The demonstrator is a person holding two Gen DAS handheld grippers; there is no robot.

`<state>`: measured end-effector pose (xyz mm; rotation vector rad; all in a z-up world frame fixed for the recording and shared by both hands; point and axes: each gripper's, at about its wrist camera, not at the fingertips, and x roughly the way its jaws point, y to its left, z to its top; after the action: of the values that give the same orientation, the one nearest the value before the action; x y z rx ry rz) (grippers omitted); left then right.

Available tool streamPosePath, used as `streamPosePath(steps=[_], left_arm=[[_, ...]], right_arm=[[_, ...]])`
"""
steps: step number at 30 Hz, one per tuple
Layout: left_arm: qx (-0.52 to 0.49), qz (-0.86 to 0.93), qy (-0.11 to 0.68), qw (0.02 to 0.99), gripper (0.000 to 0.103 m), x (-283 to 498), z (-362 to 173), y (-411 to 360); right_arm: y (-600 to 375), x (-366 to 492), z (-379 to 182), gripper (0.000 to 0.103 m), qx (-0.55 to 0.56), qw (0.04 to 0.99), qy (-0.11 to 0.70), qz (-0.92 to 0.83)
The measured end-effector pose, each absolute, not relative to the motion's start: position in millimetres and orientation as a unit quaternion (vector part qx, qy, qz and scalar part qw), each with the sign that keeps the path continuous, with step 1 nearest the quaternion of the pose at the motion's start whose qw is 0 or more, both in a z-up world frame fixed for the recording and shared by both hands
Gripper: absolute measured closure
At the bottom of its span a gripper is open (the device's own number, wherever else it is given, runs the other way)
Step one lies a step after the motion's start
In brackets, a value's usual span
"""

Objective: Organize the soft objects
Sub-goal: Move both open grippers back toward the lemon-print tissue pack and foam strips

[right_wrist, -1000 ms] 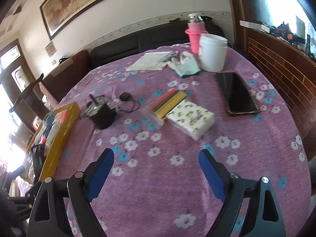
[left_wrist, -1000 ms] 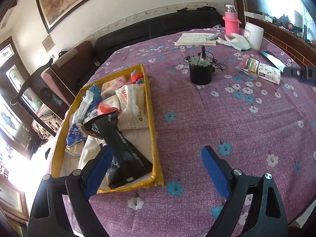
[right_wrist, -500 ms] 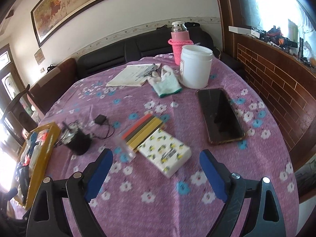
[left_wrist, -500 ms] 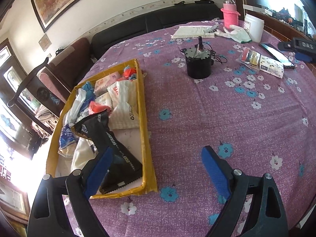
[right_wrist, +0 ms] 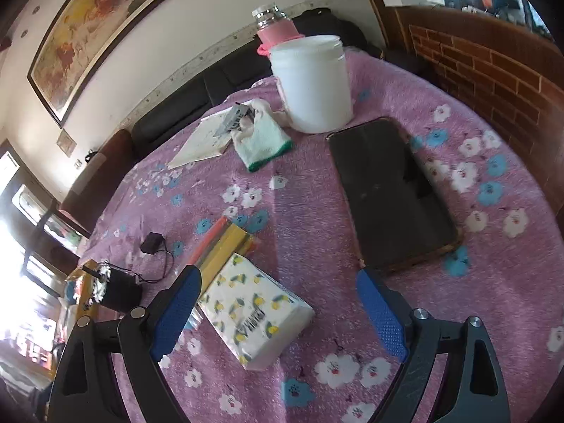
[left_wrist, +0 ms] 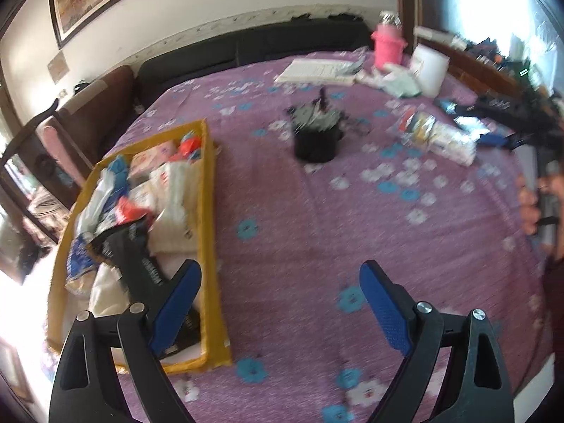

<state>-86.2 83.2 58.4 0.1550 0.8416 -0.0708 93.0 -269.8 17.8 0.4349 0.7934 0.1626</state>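
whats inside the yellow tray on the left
The yellow tray holds a heap of soft packets: a black pouch, white tissue packs, and red and blue wrappers. Whatever lies under the heap is covered.

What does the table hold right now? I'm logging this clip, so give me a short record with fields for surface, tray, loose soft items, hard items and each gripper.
surface: round table under a purple floral cloth
tray: yellow tray, filled with soft packets and bags
loose soft items: lemon-print tissue pack; white glove with green cuff
hard items: phone; white jar; pink bottle; black motor
left gripper: open, empty, near the tray's front end
right gripper: open, empty, tissue pack lying between its fingers
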Motion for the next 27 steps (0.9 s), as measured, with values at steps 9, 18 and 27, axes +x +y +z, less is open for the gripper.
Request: streamPosePath(steps=[9,18,27], left_arm=[[0.048,-0.086,0.396,0.913,0.012,-69,76,77],[-0.013,-0.118,0.414,0.902,0.012,-21,85,64],[0.047,-0.189,0.428,0.883,0.009,20,56,-6]], right_arm=[[-217,101,3,0.011,0.204,0.820,0.447,0.294],[-172,82,10,0.011,0.074,0.880,0.429,0.190],[-249,80,25,0.010,0.197,0.901,0.372,0.110]])
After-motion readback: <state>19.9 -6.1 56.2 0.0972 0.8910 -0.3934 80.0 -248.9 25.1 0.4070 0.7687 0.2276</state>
